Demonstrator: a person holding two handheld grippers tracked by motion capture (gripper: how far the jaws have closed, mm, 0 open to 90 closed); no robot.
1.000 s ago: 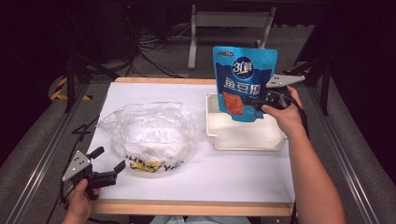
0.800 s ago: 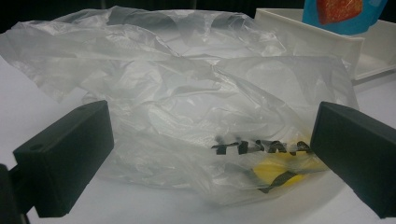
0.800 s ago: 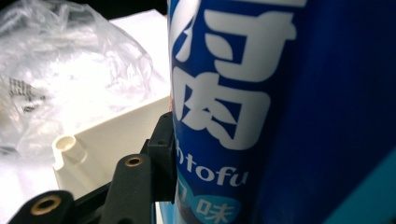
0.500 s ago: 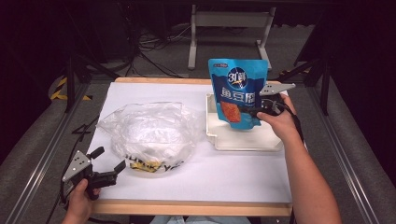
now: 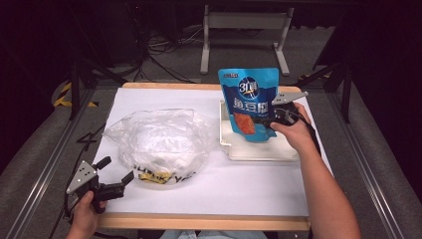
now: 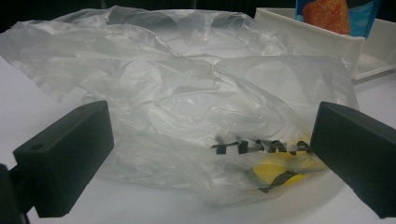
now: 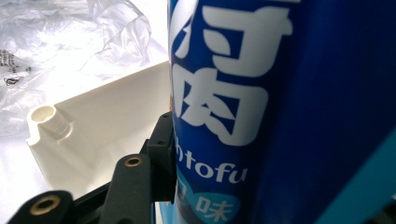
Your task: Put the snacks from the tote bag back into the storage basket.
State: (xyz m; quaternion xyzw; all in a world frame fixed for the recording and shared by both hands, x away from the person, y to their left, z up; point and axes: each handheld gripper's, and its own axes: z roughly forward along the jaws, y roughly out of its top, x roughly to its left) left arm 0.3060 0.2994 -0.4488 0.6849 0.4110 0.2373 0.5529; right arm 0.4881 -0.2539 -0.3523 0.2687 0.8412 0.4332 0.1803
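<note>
1. The right gripper is clamped on the tall blue foil snack pouch with white lettering, holding it upright over the shallow cream plastic tray at the right of the white-covered table. In the right gripper view a jaw presses flat against the pouch's printed face.
2. Judging by its height, the pouch looks lifted, its lower edge at or just above the tray floor; I cannot tell whether they touch. Whether it is going into or coming out of the tray cannot be read from here, so the job seems mid-way at best.
3. The left gripper rests at the near left corner, jaws spread wide and holding nothing, aimed at the crumpled clear plastic bag with black and yellow print just beyond it.
4. Containers: the tray's visible floor is bare apart from the pouch. The bag lies slack left of the tray; nothing can be made out inside it. It is untouched, so any packing is left to do.
</note>
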